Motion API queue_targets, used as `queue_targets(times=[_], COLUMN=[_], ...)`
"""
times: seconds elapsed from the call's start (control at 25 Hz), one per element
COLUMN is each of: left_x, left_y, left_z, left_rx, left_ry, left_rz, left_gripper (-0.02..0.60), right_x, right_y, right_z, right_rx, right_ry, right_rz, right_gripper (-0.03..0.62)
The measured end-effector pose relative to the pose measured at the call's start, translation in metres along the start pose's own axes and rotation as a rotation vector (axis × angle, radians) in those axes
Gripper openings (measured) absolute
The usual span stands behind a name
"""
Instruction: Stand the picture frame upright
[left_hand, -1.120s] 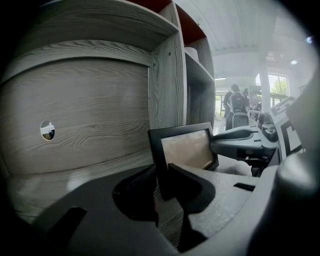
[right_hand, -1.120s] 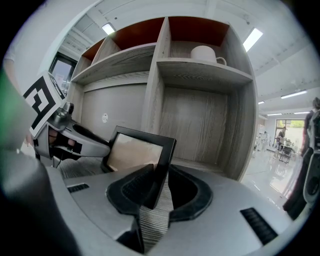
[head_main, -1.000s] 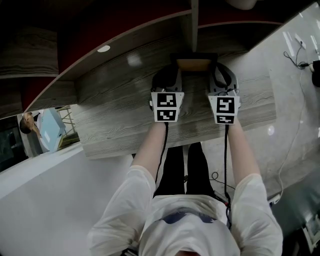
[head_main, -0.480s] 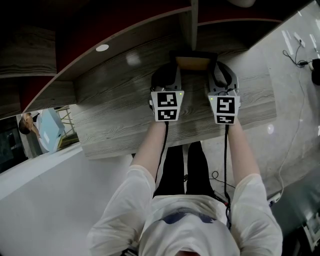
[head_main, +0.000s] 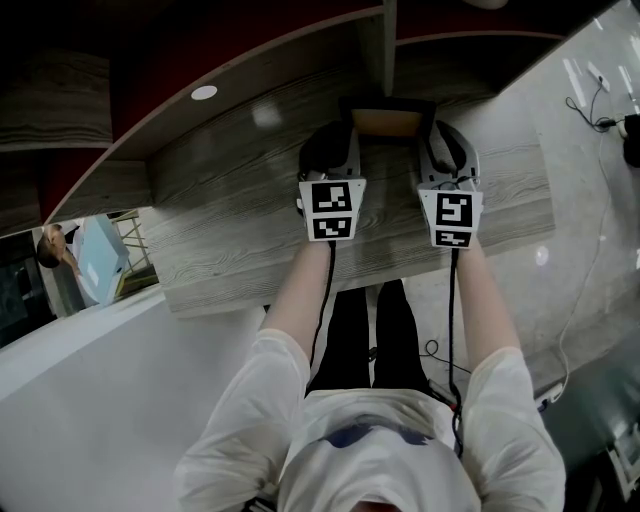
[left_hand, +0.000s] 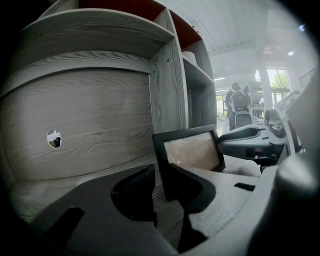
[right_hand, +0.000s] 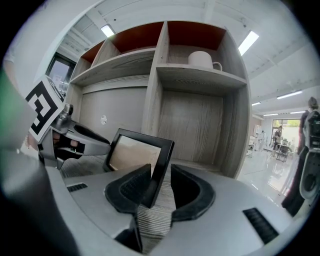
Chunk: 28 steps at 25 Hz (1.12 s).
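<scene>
A black picture frame (head_main: 390, 122) with a tan insert stands nearly upright on the wooden desk (head_main: 230, 240), close to the shelf divider. My left gripper (head_main: 347, 138) is shut on its left edge. In the left gripper view both pads (left_hand: 175, 182) sit against the frame (left_hand: 192, 150). My right gripper (head_main: 436, 138) has its jaws around the right edge. These jaws have just been opening. In the right gripper view the frame (right_hand: 135, 152) leans on the left pad (right_hand: 132, 187), with a gap to the other pad, so the right gripper (right_hand: 161, 187) is open.
A grey wood shelf unit rises behind the desk, its vertical divider (head_main: 378, 45) just behind the frame. A white cup (right_hand: 202, 59) stands on an upper shelf. The back panel has a cable hole (left_hand: 54, 138). Cables (head_main: 590, 110) lie on the floor at right.
</scene>
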<state>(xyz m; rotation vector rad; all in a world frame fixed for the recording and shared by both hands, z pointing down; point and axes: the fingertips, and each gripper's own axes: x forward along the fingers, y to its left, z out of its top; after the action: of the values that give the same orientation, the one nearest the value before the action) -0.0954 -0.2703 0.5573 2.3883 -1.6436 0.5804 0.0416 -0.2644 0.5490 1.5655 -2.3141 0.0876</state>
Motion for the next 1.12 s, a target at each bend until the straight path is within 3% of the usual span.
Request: queue_targets(times=[0.28, 0.48, 0.76, 1.12], left_x=[-0.012, -0.03, -0.059, -0.115], left_y=[0.005, 0.013, 0.031, 0.05], left_z=[-0.001, 0.007, 0.053, 0.134], left_rx=[-0.02, -0.095, -0.101, -0.081], left_ry=[0.001, -0.021, -0.076, -0.158], left_rz=[0.017, 0.021, 0.013, -0.016], left_gripper=[0.086, 0.086, 0.086, 0.086], right_x=[-0.01, -0.019, -0.044, -0.086], right_y=[-0.001, -0.002, -0.003, -0.006], right_z=[-0.004, 0.014, 0.048, 0.14], right_rx=[0.032, 0.03, 0.044, 0.085], right_ry=[0.016, 0.003, -0.01, -0.094], right_rz=[-0.018, -0.025, -0.058, -0.1], right_gripper=[0.12, 0.12, 0.12, 0.118])
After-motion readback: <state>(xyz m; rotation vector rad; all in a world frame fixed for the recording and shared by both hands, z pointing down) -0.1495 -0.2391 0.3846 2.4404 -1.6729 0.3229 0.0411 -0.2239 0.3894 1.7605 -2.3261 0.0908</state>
